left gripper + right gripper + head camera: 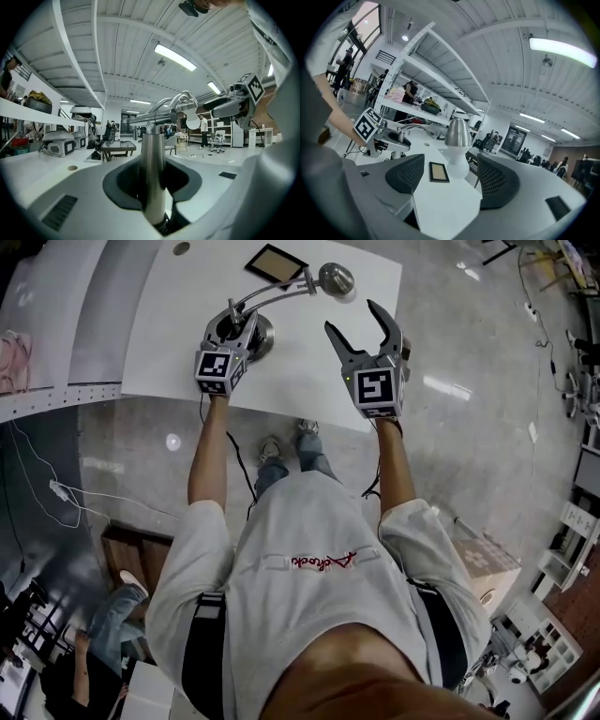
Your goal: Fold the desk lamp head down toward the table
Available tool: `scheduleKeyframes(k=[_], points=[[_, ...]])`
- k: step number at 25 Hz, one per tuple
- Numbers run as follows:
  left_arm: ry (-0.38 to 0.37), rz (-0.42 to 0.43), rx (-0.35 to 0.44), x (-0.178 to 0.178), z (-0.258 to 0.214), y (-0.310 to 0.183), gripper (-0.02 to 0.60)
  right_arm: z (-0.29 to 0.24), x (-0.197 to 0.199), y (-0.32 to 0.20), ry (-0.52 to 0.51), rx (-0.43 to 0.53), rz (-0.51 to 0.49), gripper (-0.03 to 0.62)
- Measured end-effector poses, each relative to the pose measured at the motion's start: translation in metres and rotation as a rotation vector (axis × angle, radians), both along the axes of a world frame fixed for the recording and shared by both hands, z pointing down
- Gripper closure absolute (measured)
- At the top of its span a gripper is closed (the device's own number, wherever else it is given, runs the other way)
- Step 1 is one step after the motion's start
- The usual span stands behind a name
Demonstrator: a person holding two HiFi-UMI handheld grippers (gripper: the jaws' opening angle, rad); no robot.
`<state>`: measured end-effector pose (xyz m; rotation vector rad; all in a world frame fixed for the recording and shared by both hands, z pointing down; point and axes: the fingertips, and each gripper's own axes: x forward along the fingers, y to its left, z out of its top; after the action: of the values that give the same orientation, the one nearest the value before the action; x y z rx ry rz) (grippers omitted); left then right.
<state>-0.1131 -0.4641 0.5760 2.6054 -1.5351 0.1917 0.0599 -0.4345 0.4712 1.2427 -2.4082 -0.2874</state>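
Forearms (208,451) reach forward, left gripper (230,322) clamping lamp post (153,178), right gripper (353,317) open-jawed.

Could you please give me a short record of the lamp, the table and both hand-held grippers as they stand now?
Left hand-held gripper: shut on the lamp post, above the round base
Right hand-held gripper: open, empty, short of the lamp head
Lamp head: folded down, at the table
Also on table: dark-framed square
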Motion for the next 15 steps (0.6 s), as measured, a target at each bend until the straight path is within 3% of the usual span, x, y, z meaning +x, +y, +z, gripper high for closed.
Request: scheduleKeyframes(k=[5,15], points=[[-0.001,0.003,-0.001,0.002,0.000,0.000,0.449,-0.015,-0.015,-0.029,0.074,0.055,-0.024,0.235],[-0.002,0.010,0.001,0.003,0.000,0.001,0.449,-0.015,-0.032,-0.061,0.181,0.080,-0.040,0.240]])
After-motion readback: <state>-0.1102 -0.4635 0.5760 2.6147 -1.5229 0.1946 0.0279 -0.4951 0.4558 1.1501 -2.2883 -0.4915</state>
